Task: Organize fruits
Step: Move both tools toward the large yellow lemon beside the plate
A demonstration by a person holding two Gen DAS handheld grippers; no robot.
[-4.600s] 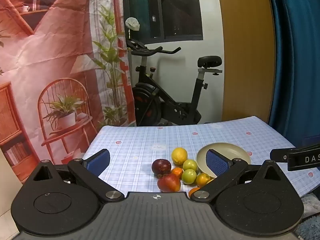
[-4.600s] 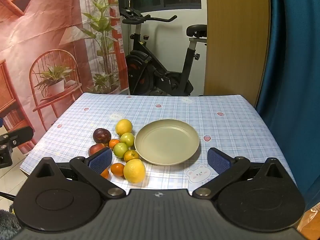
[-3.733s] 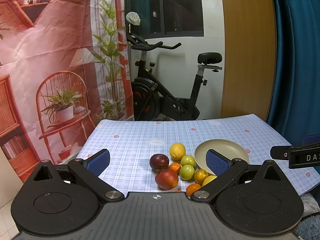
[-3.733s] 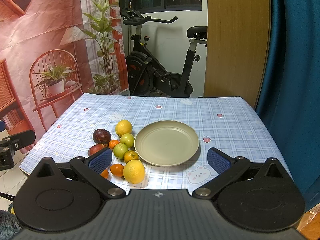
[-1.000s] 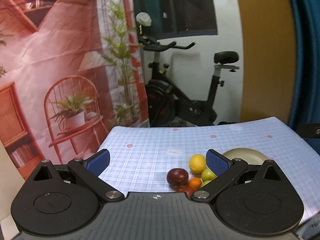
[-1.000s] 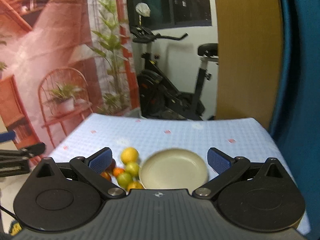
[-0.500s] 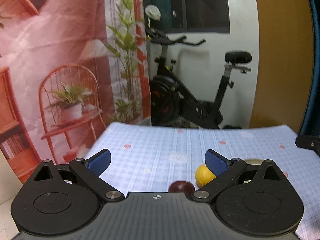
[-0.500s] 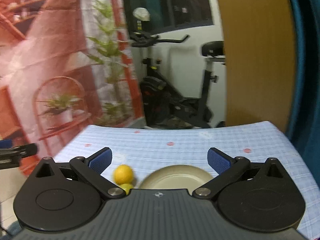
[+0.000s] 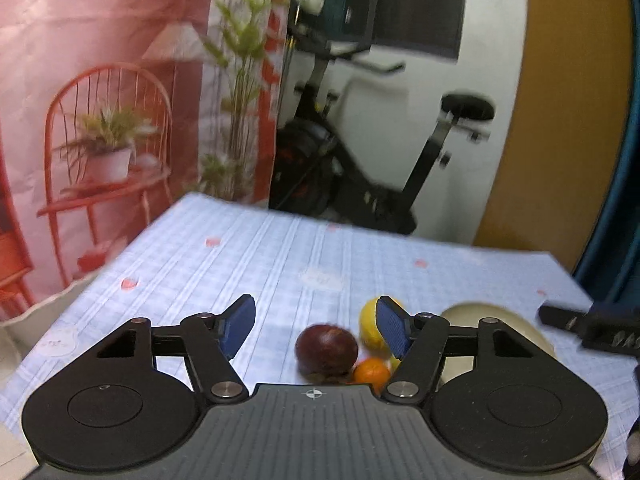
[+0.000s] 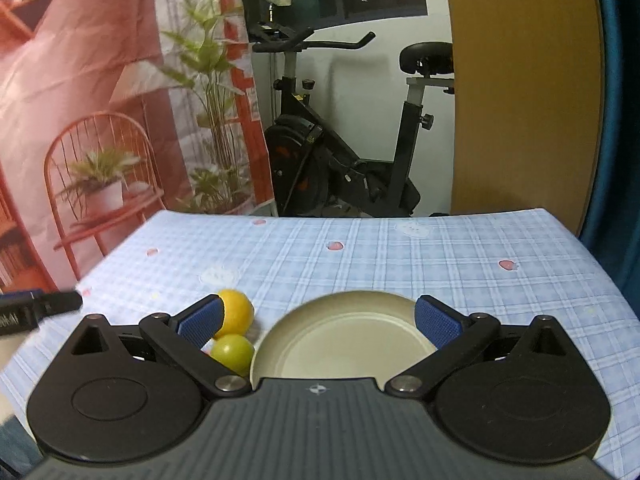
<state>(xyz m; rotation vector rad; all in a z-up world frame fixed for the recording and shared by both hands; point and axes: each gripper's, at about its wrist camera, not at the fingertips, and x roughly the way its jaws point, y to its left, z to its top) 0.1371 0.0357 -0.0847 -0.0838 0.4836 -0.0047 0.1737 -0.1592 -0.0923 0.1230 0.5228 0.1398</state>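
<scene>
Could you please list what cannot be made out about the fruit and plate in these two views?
- Left wrist view: left gripper body hides the fruit pile below the dark plum; its finger covers part of the lemon; plate mostly hidden, blurred.
- Right wrist view: right gripper body cuts off the plate's near rim and the fruit below the green fruit.

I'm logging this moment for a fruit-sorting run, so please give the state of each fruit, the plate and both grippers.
left gripper: jaws have just been closing, pads clear of any fruit
right gripper: open, empty, above the plate
dark purple fruit: on the tablecloth, between the left jaws, untouched
yellow citrus: on the cloth, beside the plate
green fruit: on the cloth, beside the plate
small orange: on the cloth, against the purple fruit
plate: visible part empty
</scene>
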